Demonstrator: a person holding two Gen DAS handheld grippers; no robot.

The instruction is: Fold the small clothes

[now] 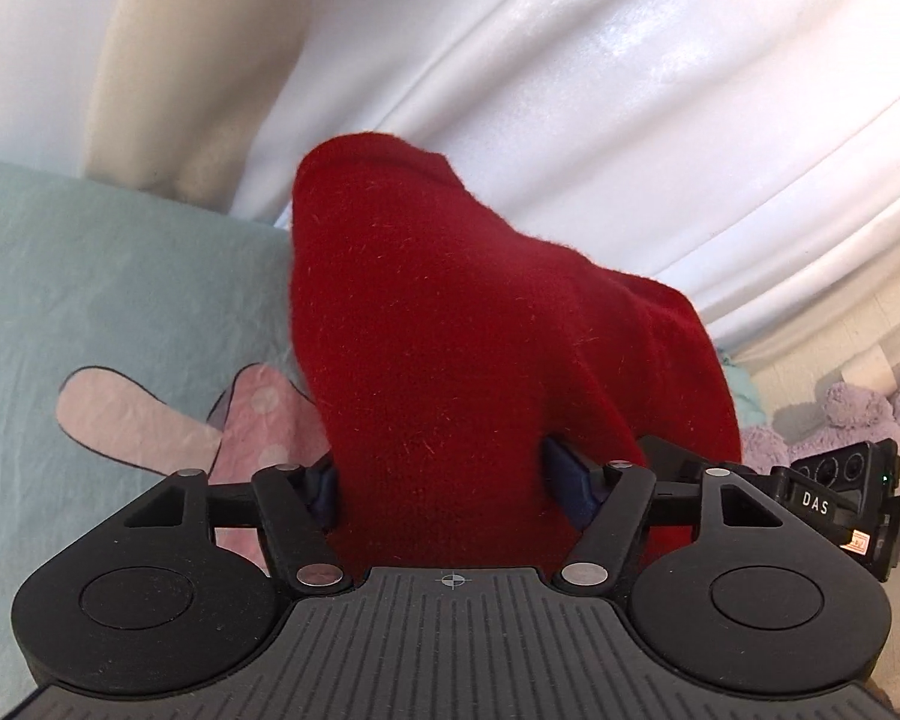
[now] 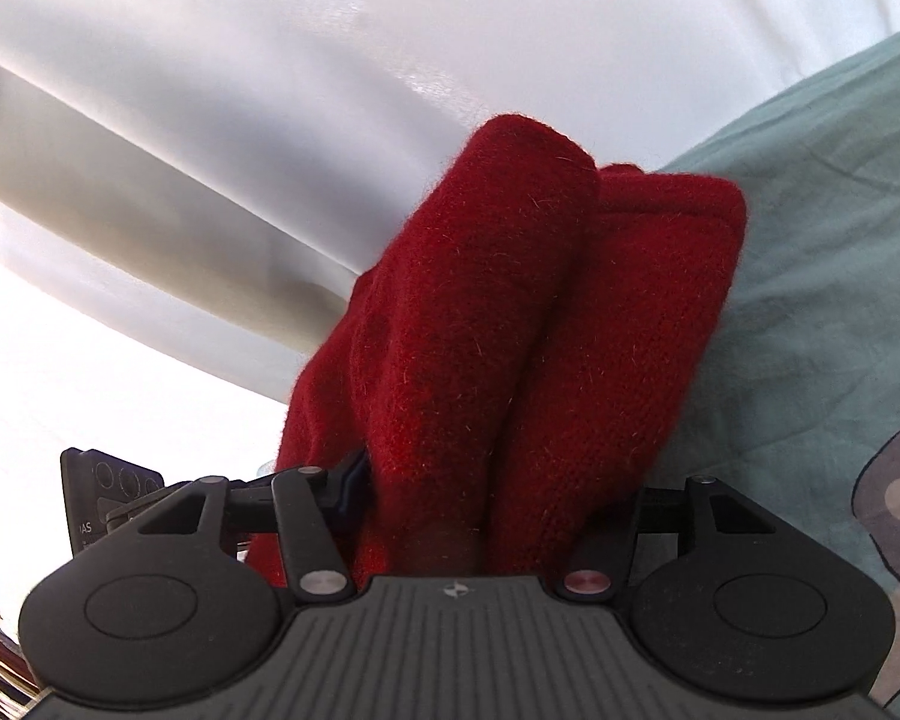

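From the left wrist, the left tongs [image 1: 444, 480] are clamped on a thick bunch of the fuzzy red knitted garment [image 1: 450, 324], which rises to 12 o'clock, lifted, I judge, so it can be carried over for a fold; pale green bed sheet [image 1: 90, 276] lies free at 9 o'clock. From the right wrist, the right tongs [image 2: 480, 504] grip the same garment, doubled into two rolls, with sheet open at 3 o'clock.

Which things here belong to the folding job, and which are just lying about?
In the job:
- red knit garment
- left tongs, closed on it
- right tongs, closed on it

Lying about:
- teal bedsheet
- white curtain
- purple plush toy
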